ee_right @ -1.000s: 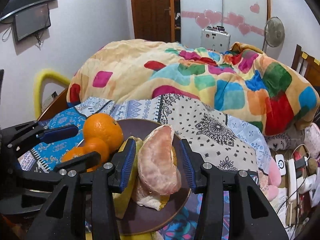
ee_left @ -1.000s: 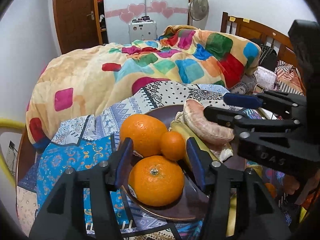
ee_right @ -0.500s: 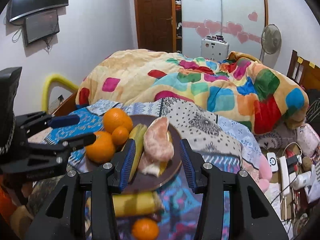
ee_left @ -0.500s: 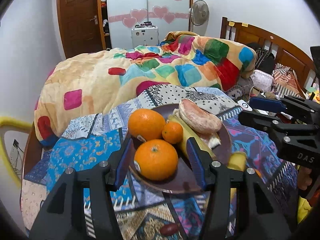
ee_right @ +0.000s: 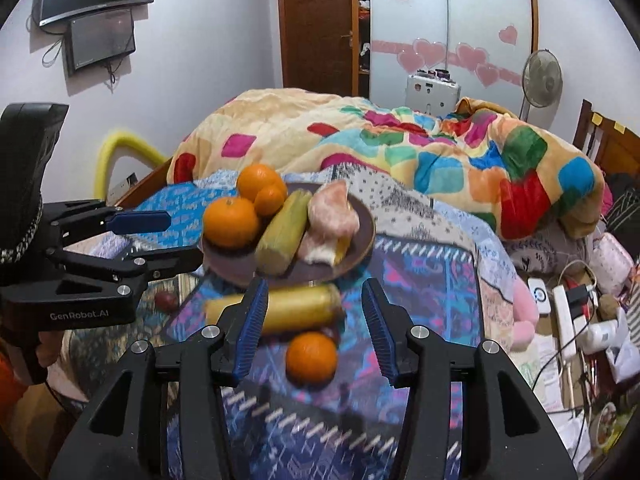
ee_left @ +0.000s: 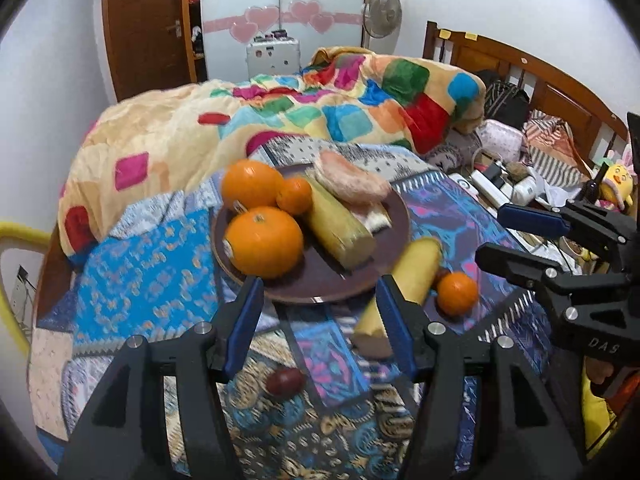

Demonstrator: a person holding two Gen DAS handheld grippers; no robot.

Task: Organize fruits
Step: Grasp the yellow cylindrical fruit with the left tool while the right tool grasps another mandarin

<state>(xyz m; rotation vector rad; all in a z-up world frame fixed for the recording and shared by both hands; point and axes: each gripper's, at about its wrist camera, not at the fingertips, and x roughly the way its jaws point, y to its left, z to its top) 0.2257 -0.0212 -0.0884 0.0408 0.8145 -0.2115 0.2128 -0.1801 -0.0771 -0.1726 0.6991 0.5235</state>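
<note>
1. The round dark-brown plate [ee_left: 394, 216] served as the landmark; it sat on the patterned blue patchwork cloth [ee_left: 148, 280] covering the bed.
2. On the plate lay two large oranges [ee_left: 263, 241], one small orange [ee_left: 294, 195], a yellow-green corn cob [ee_left: 338, 224] and a pink peeled pomelo segment [ee_left: 348, 178] resting against the cob.
3. Just off the plate's near-right rim, a second yellow corn cob [ee_right: 296, 308] lay on the cloth, and a small loose orange [ee_right: 311, 357] sat just beside it, farther from the plate.
4. A small dark-red fruit [ee_left: 285, 381] lay on the cloth in front of the plate, apart from it.
5. The left hand-held gripper [ee_left: 318, 324] hung in front of the plate's near rim, its jaws spread wide and holding nothing; the dark-red fruit showed below the gap, and the loose cob crossed behind its right finger.
6. The right hand-held gripper [ee_right: 314, 330] hovered on the plate's near-right side, jaws likewise parted and empty, with the loose orange seen between its blue-padded fingers [ee_right: 250, 328] and the cob just beyond it.
7. Both hand-held grippers pointed level and forward toward the plate, the left one seen side-on in the right wrist view.
</note>
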